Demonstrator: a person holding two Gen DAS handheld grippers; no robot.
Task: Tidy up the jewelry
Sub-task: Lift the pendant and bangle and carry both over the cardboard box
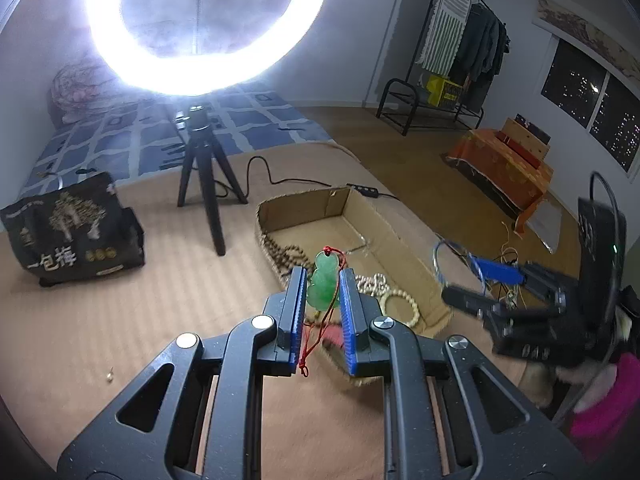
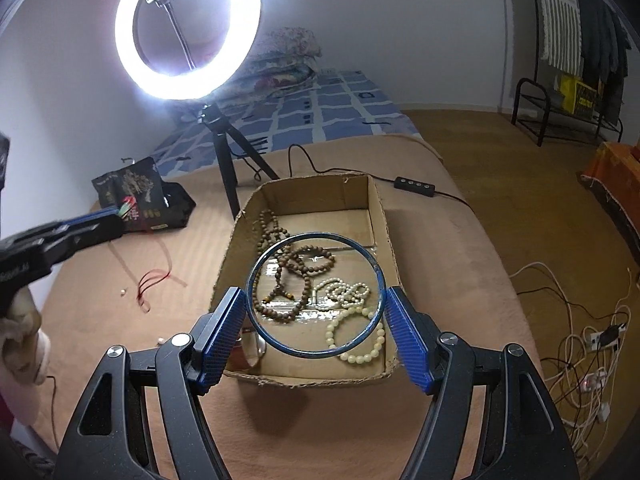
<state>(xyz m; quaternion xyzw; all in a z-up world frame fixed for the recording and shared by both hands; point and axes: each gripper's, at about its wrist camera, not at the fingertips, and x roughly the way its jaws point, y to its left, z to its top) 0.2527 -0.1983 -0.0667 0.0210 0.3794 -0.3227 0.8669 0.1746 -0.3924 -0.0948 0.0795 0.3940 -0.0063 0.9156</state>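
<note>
Pinching a green jade pendant (image 1: 323,285), the left gripper (image 1: 323,292) has its two blue pads squeezed close on the stone's sides. The pendant is shaped like a little gourd. A thin red cord (image 1: 320,334) is tied at its top and hangs down in loops between the pads. The pendant is up in the air, near the front corner of a cardboard box (image 2: 386,216).

The right gripper (image 2: 316,312) has its blue pads spread wide, and they press on the two sides of a blue bangle (image 2: 256,256). The bangle is a big thin ring. It is held up over the near end of the box, so you look through the ring at the things inside.

The box sits on a brown blanket (image 2: 432,240) and its top is open. Inside lies a long string of brown wooden beads (image 2: 280,264) on the left. A bunch of small white pearl beads (image 2: 344,290) lies to the right of it. A bracelet of bigger cream beads (image 2: 354,336) lies closest to the front wall.

Behind the box stands a bright ring light (image 2: 188,28) on a black tripod (image 2: 230,160). A black snack bag (image 1: 70,226) sits on the blanket to the left of the tripod. A small pale bead (image 2: 124,291) and a loose red string (image 2: 150,282) lie on the blanket to the left of the box. In the right wrist view, a gloved hand (image 2: 22,332) holds the left gripper's handle.
</note>
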